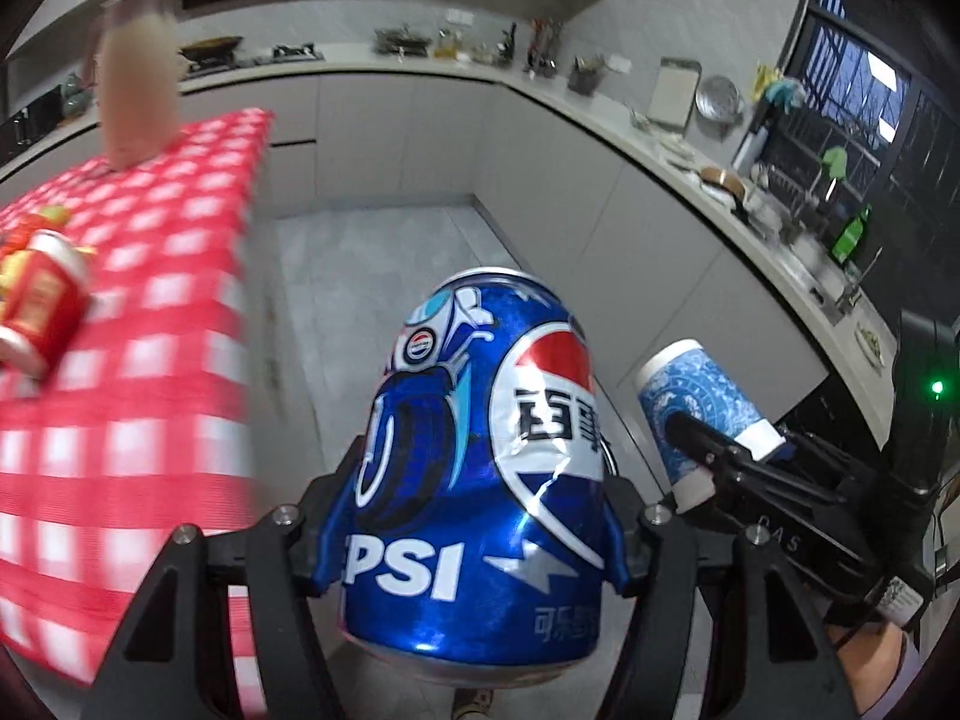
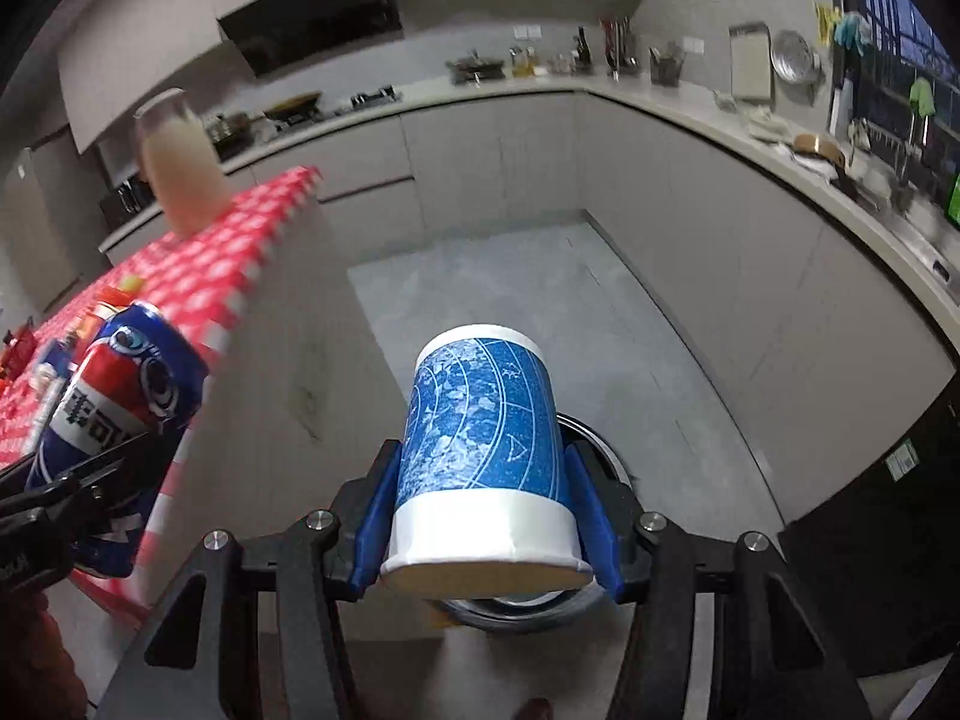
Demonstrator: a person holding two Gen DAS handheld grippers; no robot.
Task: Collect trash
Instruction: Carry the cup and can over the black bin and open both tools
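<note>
- The left gripper [image 1: 474, 540] is clamped on a blue soda can [image 1: 480, 450], its blue pads pressed against both sides of the dented can, which is held out past the table edge above the floor.
- The right gripper [image 2: 489, 531] is closed around a blue-and-white paper cup [image 2: 483, 450], rim toward the camera, pads tight on each side.
- Right under the cup sits a round bin [image 2: 594, 450]; only part of its rim shows behind the cup.
- The table [image 1: 120, 360], covered in a red checked cloth, lies to the left of both grippers; its near edge drops off beside the can.
- On the table stand a tall jug [image 1: 135, 78] of pale drink near the far edge and a red tub [image 1: 39, 300] lying tilted.
- Between the table edge and the curved counter [image 1: 660, 138] stretches bare grey floor [image 1: 372, 276], open on all sides.
- The counter edge sweeps round the back and right, crowded with kitchen things, well apart from both grippers.
</note>
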